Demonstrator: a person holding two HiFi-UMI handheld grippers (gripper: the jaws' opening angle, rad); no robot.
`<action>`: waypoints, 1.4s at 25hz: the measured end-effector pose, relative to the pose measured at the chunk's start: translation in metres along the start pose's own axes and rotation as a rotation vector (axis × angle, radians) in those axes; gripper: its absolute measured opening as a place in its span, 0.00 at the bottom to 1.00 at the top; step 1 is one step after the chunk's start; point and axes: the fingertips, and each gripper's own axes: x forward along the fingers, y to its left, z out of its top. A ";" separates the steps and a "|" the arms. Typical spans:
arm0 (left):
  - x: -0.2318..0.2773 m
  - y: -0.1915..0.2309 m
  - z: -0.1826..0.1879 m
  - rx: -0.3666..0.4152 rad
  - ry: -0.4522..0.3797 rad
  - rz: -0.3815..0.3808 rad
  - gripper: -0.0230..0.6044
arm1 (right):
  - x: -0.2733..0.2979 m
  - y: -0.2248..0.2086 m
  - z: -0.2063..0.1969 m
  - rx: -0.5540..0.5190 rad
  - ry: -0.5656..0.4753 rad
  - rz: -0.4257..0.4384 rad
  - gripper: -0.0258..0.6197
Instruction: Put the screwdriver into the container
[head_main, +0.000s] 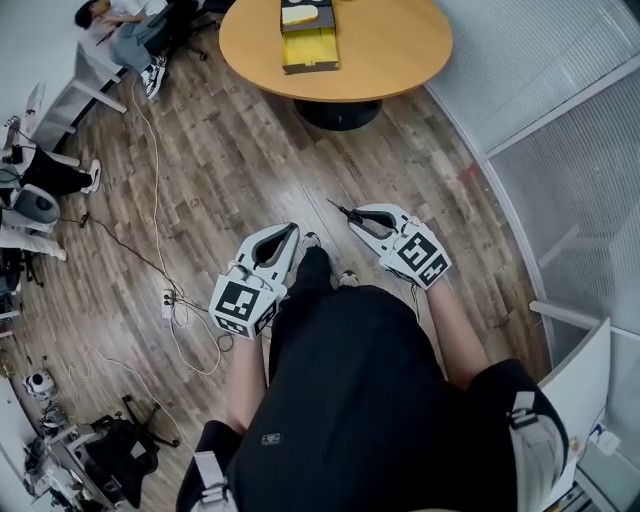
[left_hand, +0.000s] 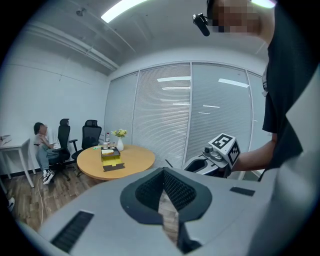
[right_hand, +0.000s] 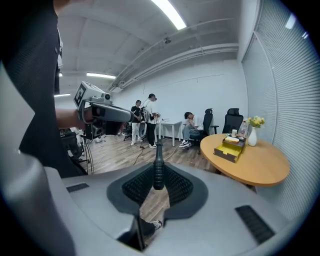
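- Holding the screwdriver (right_hand: 158, 167) by its black handle in the right claw (right_hand: 158, 186), pads pinching it, shaft pointing forward, seemingly ready for delivery.
- Holding the left claw (left_hand: 164, 192) pressed nearly together, gripping nothing.
- Standing well apart from the yellow container (head_main: 308, 40), which is resting nearer the desk's (head_main: 400, 50) left edge.

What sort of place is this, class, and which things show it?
Probably an office meeting room: a round wooden table, black office chairs beside it, and slatted blinds along the glass walls.
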 end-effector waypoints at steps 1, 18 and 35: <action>0.002 0.004 0.002 -0.001 -0.002 -0.001 0.04 | 0.003 -0.003 0.001 -0.003 0.007 0.003 0.13; 0.032 0.104 0.015 -0.044 -0.003 -0.071 0.04 | 0.085 -0.052 0.034 -0.005 0.041 -0.014 0.13; 0.048 0.205 0.050 -0.016 -0.051 -0.139 0.04 | 0.167 -0.113 0.098 -0.033 0.012 -0.101 0.13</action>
